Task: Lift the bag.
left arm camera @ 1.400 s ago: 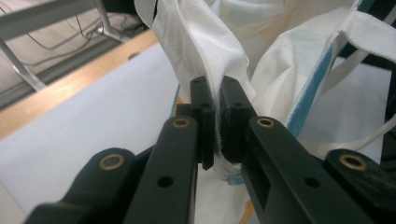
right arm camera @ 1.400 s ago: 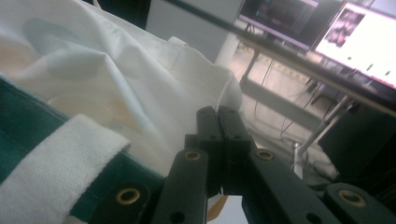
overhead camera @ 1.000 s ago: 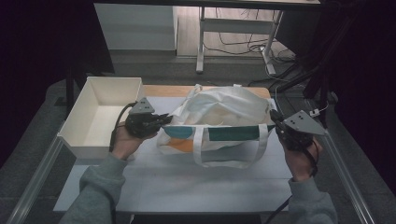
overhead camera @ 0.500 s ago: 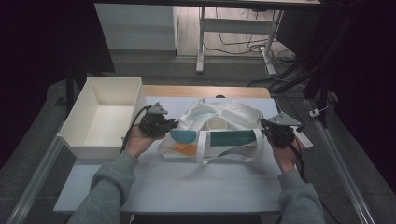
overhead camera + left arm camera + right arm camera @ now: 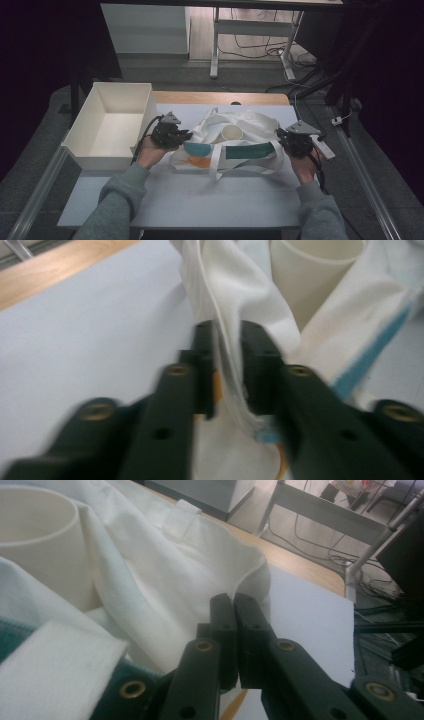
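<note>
Between the two claws, a cloth bag [image 5: 232, 142] lies on the white surface [image 5: 200, 195].
Left claw [image 5: 227, 347] is clenched on the bag's edge; right claw [image 5: 233, 602] grasps the opposite edge, a cup [image 5: 231, 133] standing inside.

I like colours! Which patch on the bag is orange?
The small patch at the bag's lower left, near the left gripper. The other two patches are teal.

The room was dim beyond the table [image 5: 210, 200]. A white cabinet [image 5: 145, 25] stood on the grey floor [image 5: 200, 75] (cables [image 5: 260, 47] trailed there), beside a desk frame [image 5: 216, 45].
</note>
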Motion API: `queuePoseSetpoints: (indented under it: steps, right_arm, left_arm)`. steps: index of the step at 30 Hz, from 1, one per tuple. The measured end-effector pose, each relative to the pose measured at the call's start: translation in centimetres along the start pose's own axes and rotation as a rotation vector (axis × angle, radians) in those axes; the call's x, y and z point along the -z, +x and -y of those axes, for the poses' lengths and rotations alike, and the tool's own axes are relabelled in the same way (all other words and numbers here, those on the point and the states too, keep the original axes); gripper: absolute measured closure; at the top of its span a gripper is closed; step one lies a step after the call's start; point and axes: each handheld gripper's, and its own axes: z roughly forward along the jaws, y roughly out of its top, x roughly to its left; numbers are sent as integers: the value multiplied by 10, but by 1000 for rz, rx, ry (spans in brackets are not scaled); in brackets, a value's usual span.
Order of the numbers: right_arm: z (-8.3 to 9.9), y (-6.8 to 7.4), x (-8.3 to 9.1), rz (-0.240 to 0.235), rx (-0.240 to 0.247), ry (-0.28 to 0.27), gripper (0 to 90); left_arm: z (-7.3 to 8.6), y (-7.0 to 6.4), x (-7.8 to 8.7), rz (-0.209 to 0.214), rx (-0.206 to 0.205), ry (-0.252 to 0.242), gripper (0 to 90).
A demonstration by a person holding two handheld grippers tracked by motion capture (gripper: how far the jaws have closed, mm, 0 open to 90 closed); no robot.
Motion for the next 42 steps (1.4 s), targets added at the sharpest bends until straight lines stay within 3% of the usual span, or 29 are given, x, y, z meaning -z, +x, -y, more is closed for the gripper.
queuePoseSetpoints:
  steps: [3, 7, 11, 17, 26, 30, 33, 39, 42]
  right_arm:
    - [-3, -1, 12, -27, -46, -57, 593]
    - [-5, 3, 31, -98, -68, -106, 479]
    - [-1, 8, 49, -166, -73, -128, 455]
    - [18, 19, 65, -222, -51, -118, 445]
    - [46, 29, 75, -238, -32, -88, 441]
    - [61, 30, 73, -233, -40, -63, 440]
    - [73, 32, 69, -223, -14, -27, 438]
    - [83, 34, 58, -231, 8, 15, 437]
    - [84, 36, 56, -230, 22, 24, 436]
  left_arm:
    - [-2, -8, 12, -8, 1, -42, 449]
    - [-3, -21, 30, -6, -30, -53, 304]
    - [7, -31, 47, 49, -42, -61, 297]
    - [38, -38, 62, 45, -23, -58, 299]
    - [82, -42, 74, 29, -16, -31, 310]
    - [95, -44, 75, -3, -21, -2, 309]
    - [102, -44, 80, -21, -20, -4, 309]
    - [118, -41, 85, -62, 14, 19, 297]
    - [124, -39, 89, -75, 37, 7, 293]
